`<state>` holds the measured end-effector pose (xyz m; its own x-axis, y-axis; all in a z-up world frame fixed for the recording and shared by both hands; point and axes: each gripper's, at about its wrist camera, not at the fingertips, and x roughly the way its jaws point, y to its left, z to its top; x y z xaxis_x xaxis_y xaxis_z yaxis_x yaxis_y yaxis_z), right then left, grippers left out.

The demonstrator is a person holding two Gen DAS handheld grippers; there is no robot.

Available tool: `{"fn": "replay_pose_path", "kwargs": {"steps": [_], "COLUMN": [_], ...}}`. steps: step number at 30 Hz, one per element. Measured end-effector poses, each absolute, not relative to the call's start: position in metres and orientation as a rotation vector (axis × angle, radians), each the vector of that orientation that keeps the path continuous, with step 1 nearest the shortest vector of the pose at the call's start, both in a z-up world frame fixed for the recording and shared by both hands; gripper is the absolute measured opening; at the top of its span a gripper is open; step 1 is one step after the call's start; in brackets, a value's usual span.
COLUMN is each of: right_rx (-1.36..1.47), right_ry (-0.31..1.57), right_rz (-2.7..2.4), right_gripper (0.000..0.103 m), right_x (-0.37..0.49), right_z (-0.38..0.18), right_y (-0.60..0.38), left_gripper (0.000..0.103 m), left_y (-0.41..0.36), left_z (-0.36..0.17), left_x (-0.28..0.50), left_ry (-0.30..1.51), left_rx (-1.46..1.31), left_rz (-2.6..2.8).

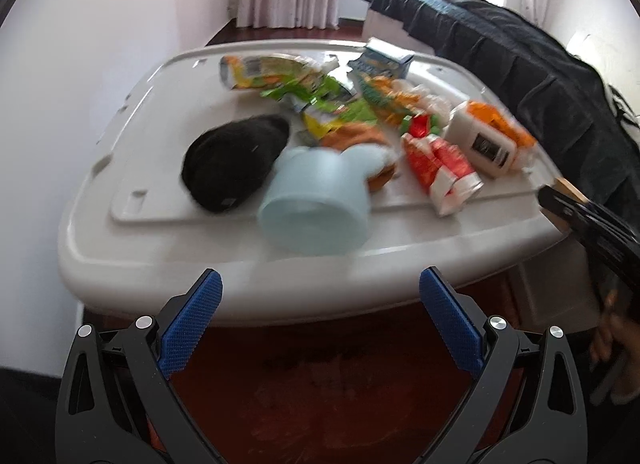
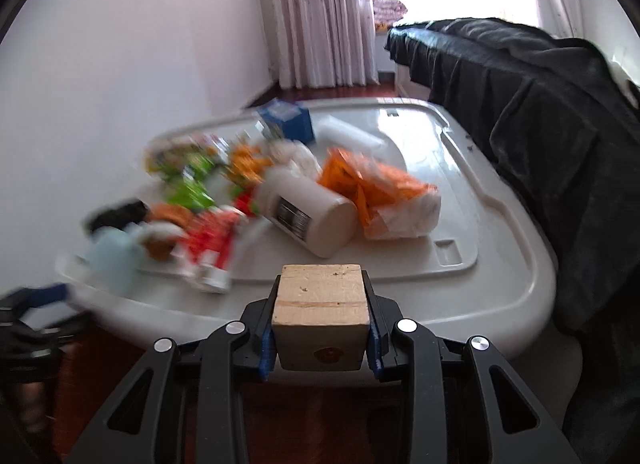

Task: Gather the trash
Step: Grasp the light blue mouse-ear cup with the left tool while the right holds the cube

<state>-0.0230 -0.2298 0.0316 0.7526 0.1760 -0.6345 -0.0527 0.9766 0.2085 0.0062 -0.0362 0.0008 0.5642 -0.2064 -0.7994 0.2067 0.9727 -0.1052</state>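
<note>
The trash lay in a loose heap on the white plastic lid that served as the surface, mostly on its middle and far half. The light blue cup lay on its side close to the near edge of the lid, its open mouth turned toward the left gripper. This was the piece nearest to those jaws, straight ahead and a little beyond them, so the left gripper seemed better placed for it than the right one. The cup's long axis ran roughly from the near edge toward the far edge, in line with the fingers. Just beside it on the left was a dark black object, and the red and white wrappers lay to the right.

The left jaws were spread wide and held nothing; the blue pads hung in front of the near edge, not touching the lid.

The right gripper was pinching a wooden block tightly between its pads. It stood before the near edge too, facing the white bottle, which lay on its side with its base toward the near right corner, and the orange bag just behind it. With the block held, the right gripper could probably not take trash yet.
</note>
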Motion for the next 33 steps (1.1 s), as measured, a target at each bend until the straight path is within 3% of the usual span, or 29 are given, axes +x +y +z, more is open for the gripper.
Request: {"fn": "replay_pose_path", "kwargs": {"steps": [14,22,23,24,25,33], "right_rx": [0.283,0.295,0.294,0.291,0.288,0.297], "right_ry": [0.713,0.729,0.732,0.733,0.735,0.748], "right_rz": [0.181,0.186,0.187,0.186,0.186,0.169], "right_gripper": [0.034,0.034,0.034,0.034,0.034,0.035], "right_x": [-0.030,-0.023,-0.023,-0.023,-0.023,-0.023], "right_z": [0.025,0.021,0.021,0.020,0.020,0.015], "right_y": [-0.233,-0.229,-0.228,-0.227,-0.227,-0.229], "left_gripper": [0.096,0.094,0.089,0.070,0.061,0.060], "left_y": [-0.055,-0.048,-0.048,-0.048,-0.048,-0.047], "left_z": [-0.025,-0.033,-0.032,-0.030,-0.028,-0.019], "left_x": [0.072,0.065,0.064,0.062,0.058,0.050], "left_ry": [0.960,0.883,0.875,0.858,0.844,0.812], "left_rx": [0.117,0.127,0.126,0.119,0.106,0.107], "left_rz": [-0.215,-0.222,-0.228,-0.240,-0.262,-0.274]}}
